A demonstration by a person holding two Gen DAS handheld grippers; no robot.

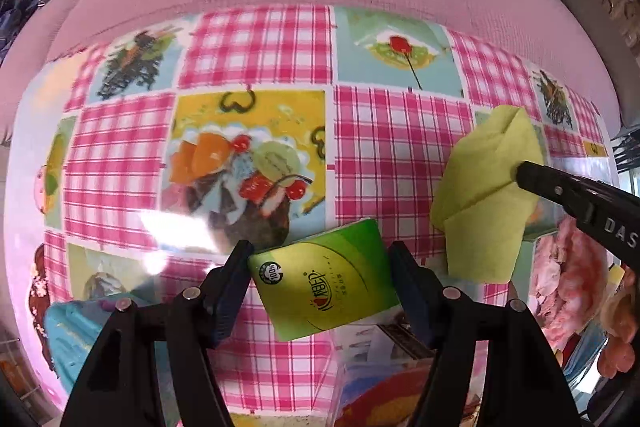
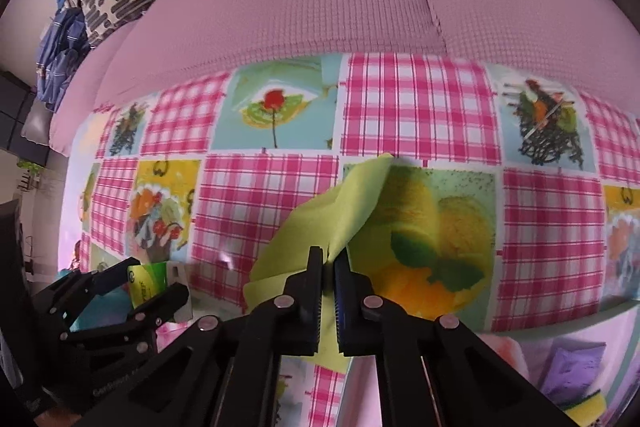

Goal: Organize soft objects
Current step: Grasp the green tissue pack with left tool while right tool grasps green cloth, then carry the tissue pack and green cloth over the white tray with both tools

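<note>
Pink-checked picture-print counter w/ pink sofa behind: right tool pinched tight on limp yellow-green cloth, light and floppy, best taken at an edge; left tool straddles squashy green tissue pack, pads seemingly touching its sides.

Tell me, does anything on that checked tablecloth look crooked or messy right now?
Nothing is spilled or damaged. The green tissue pack sits askew between the left gripper fingers, turned at a slant to the cloth's checks. The yellow-green cloth is rumpled and part-lifted, pinched by the right gripper.
</note>
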